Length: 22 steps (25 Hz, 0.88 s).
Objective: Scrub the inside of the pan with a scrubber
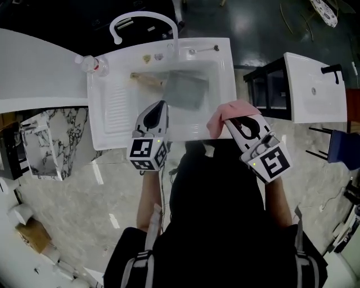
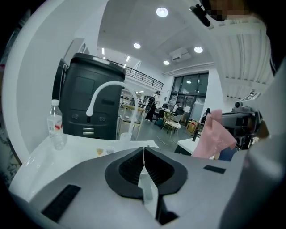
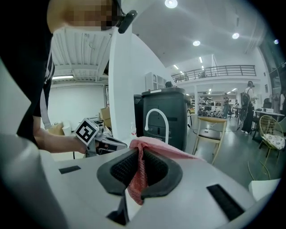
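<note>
A grey square pan [image 1: 186,90] with a wooden handle [image 1: 145,80] lies in the basin of the white sink [image 1: 112,107]. My left gripper [image 1: 163,104] hangs over the basin's near edge, just left of the pan, jaws shut with nothing between them [image 2: 144,150]. My right gripper [image 1: 232,120] is at the sink's front right corner, shut on a pink mesh scrubber [image 1: 227,111]. The cloth bunches between the pads and drapes over the jaws [image 3: 139,154]. In the left gripper view the scrubber [image 2: 215,134] hangs at the right.
A white curved faucet [image 1: 140,17] arches over the sink's back edge, and a plastic bottle [image 1: 93,63] stands at its back left corner. A second white sink [image 1: 315,90] and a black frame [image 1: 269,90] are on the right. The person's dark-clothed body fills the foreground.
</note>
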Available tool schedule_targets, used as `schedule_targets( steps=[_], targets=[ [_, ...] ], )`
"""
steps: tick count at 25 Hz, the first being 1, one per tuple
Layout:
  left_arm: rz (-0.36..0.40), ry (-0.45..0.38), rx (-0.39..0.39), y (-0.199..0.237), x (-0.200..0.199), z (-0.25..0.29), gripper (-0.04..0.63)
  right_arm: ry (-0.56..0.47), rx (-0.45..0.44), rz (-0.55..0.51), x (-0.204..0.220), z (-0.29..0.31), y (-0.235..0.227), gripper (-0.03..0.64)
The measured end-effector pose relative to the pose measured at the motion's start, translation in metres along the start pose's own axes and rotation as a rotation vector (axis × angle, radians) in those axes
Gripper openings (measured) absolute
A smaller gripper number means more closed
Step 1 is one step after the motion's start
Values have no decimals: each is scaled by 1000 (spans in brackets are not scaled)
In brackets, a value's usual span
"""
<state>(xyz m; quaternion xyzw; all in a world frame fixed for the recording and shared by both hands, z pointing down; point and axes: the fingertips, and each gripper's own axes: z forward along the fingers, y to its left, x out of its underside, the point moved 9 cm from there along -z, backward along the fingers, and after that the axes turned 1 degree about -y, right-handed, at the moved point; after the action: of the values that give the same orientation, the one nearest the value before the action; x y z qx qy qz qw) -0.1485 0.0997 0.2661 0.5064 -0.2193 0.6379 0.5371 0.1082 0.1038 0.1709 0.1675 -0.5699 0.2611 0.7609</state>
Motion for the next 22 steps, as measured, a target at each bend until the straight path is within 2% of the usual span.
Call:
schedule_targets(
  steps=[4,7,13,22],
  targets=[
    [-26,37,-45,26,13,24,32,40,-13,48,15,27,-14,41],
    [-53,41,-118,48,29,41,32,61,-26,94,30,46,-24,41],
    [-133,68,-224,92,69,80,32,142,-44,121,76,86,-39,41],
    [-81,153,-354,152,106,124,34,243,-91,142,132,142,-47,41]
  ],
)
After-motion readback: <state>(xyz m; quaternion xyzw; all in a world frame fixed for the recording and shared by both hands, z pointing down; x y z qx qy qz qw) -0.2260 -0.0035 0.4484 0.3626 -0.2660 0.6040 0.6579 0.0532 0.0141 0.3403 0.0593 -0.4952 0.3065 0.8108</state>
